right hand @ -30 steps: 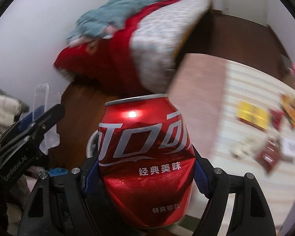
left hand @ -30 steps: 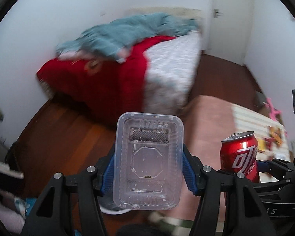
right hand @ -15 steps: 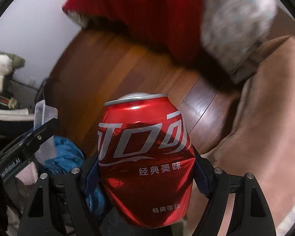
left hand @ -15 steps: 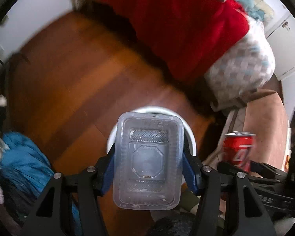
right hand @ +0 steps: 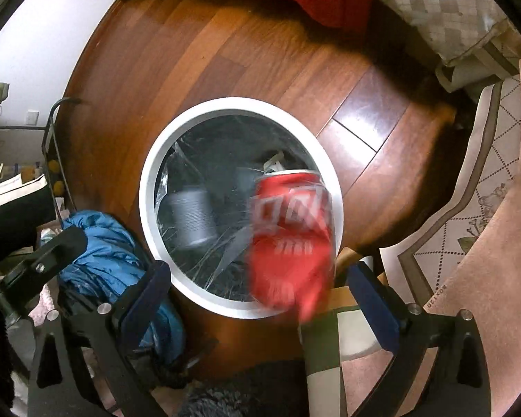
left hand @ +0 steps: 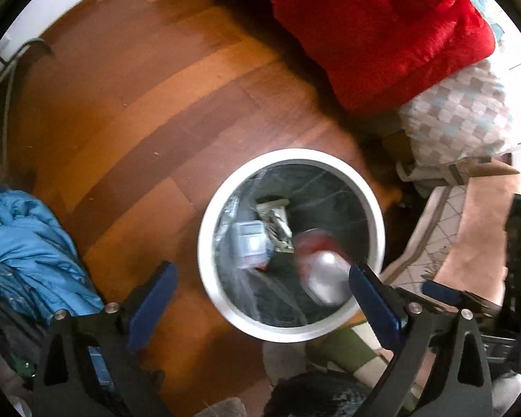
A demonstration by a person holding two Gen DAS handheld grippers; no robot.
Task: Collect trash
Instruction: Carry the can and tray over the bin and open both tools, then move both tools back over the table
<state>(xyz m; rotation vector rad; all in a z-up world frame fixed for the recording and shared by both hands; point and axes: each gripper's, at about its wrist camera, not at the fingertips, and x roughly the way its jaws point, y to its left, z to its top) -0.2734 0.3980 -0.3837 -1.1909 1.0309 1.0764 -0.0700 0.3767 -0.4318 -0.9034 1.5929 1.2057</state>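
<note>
The red soda can (right hand: 291, 239) shows blurred in the lower middle of the right wrist view, between the right gripper (right hand: 260, 299)'s two blue-padded fingers (right hand: 146, 299) but touching neither pad; it overlaps the right rim of the white round trash bin (right hand: 149, 208). Those fingers are spreading apart and hold nothing. In the left wrist view the same can appears inside the bin's mouth at lower right, its silver end up and just beside the right-hand finger. The clear plastic container (left hand: 250, 246) lies in the bin's black liner left of the can, beyond the left gripper (left hand: 260, 299), whose fingers (left hand: 153, 302) are also opening wide, empty, straddling the lower part of the bin. Some crumpled wrappers (left hand: 274, 219) lie deeper in the bin. The bin stands on a wooden floor (left hand: 139, 104). A blue garment (left hand: 27, 243) lies at the left edge, a red blanket (left hand: 382, 27) hangs at the upper right, and a patterned rug (right hand: 469, 208) fills the right side.
</note>
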